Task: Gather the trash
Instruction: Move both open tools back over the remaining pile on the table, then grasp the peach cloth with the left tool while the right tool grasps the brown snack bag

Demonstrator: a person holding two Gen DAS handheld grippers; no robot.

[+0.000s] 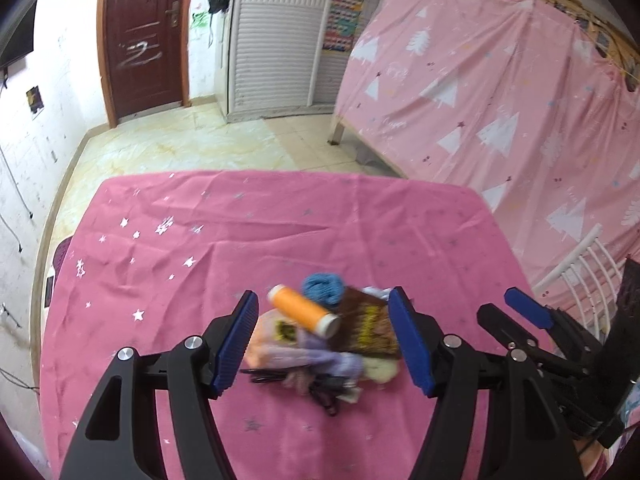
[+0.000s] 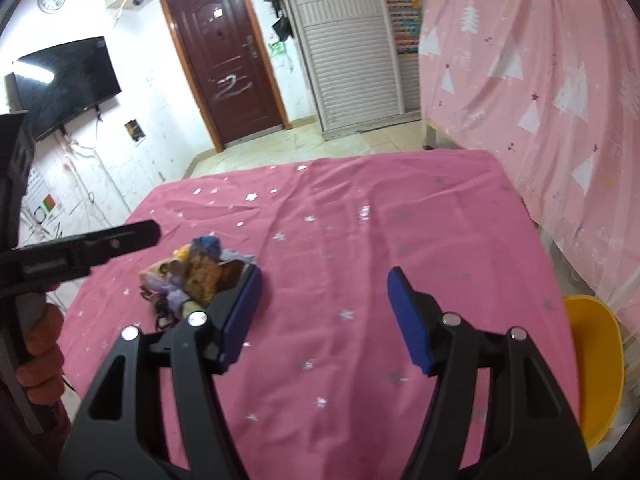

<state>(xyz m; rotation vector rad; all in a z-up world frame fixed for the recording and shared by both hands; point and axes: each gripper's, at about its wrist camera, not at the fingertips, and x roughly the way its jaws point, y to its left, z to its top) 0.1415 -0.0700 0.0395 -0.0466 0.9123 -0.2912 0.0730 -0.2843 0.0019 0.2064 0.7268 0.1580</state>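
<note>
A: Left wrist view. Which containers appear, and what do they hold?

B: No container shows here. The desk (image 1: 280, 216), draped in a pink star-printed cloth, carries one heap of trash (image 1: 320, 336) near its close edge.

A: Position of the heap relative to the left gripper (image 1: 324, 340)?

B: It is seen between the two blue pads, which stand apart and press on nothing. Whether the pads are down level with the heap or above it cannot be told. The right gripper (image 1: 524, 312) enters at the right edge, just beside the heap; from this view I cannot tell how its jaws stand.

A: Appearance of the heap?

B: An orange spool (image 1: 302, 310) with a white end lies tilted on top. Behind it sits a blue ball of yarn (image 1: 322, 288). A brown and yellow wrapper (image 1: 372, 330) lies to the right, with lilac scraps and dark tangled strands below. The items are blurred.

A: Right wrist view. Containers?

B: A yellow basin (image 2: 596, 368) sits off the desk's right edge. What shows of its inside looks bare, but part of it is cut off.

A: The heap relative to the right gripper (image 2: 324, 320)?

B: It lies left of the left pad and partly hidden behind it, outside the jaws. The jaws are apart over bare cloth. The left gripper's black finger (image 2: 116, 240) reaches in from the left, near the heap, held by a hand (image 2: 40, 344).
</note>
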